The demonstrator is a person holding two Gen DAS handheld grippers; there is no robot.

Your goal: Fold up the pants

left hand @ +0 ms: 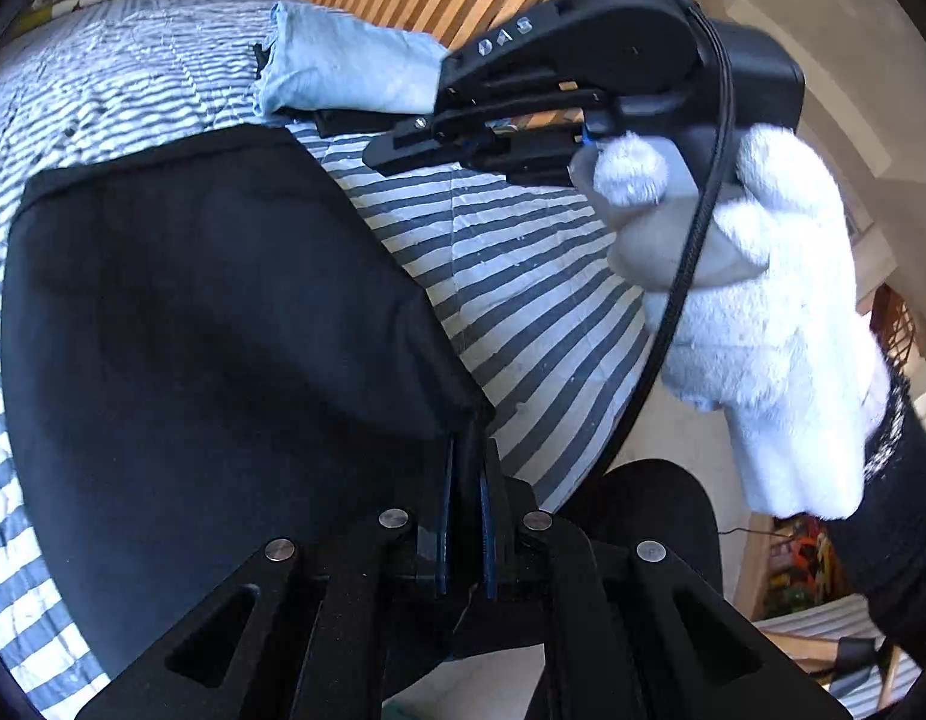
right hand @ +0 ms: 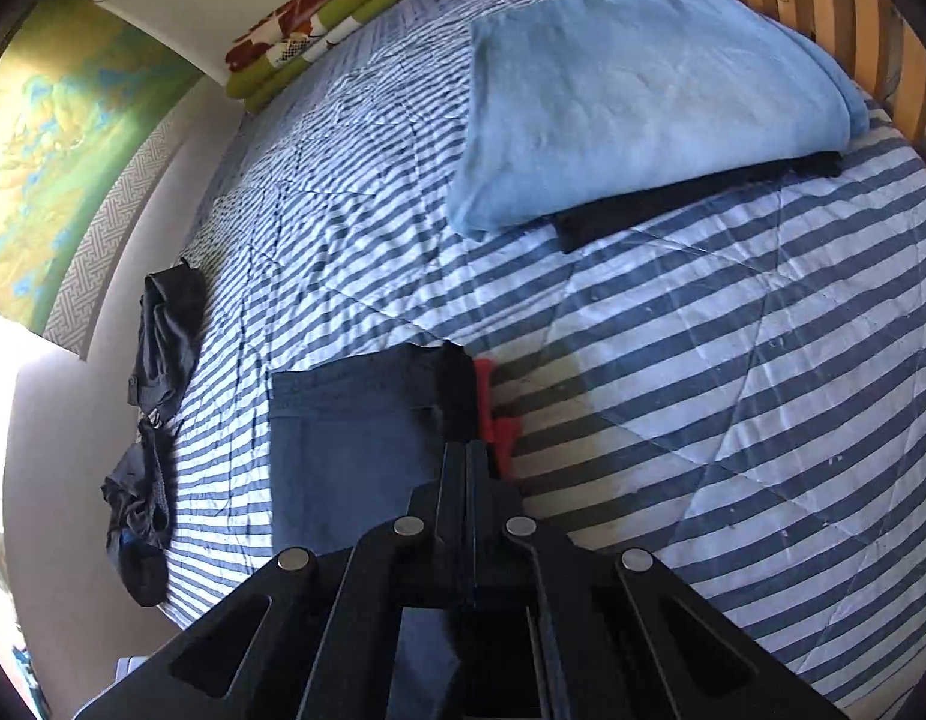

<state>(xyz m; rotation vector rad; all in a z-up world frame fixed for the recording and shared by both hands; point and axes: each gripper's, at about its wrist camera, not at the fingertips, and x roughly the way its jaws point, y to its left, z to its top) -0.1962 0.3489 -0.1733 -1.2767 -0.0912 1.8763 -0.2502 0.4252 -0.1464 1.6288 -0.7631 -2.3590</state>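
Broadly, scene: a bed [right hand: 733,360] with a blue-and-white striped cover carried the clothes; a wooden slatted headboard [right hand: 853,6] stood at its far edge.
Pants: dark fabric [left hand: 210,324] spread over the cover in the left wrist view; in the right wrist view the same pants [right hand: 348,438] lay folded flat on the near left part of the bed.
Left hand-held gripper [left hand: 466,480]: closed on the near right corner of the pants, the cloth bunched between its blue pads.
Right hand-held gripper [right hand: 469,468]: jaws pressed together, pinching the pants' right edge where it met the fingers; a red piece [right hand: 493,414] showed just right of that edge, what it was could not be told.
Right hand [left hand: 757,324]: in a white glove, wrapped round its gripper's handle, seen far right of the pants in the left wrist view.
Other cloth: a light blue folded piece [right hand: 637,96] lay far off near the headboard, on top of a black item [right hand: 679,198]; crumpled dark garments [right hand: 156,360] sat at the left edge, well apart from the pants.
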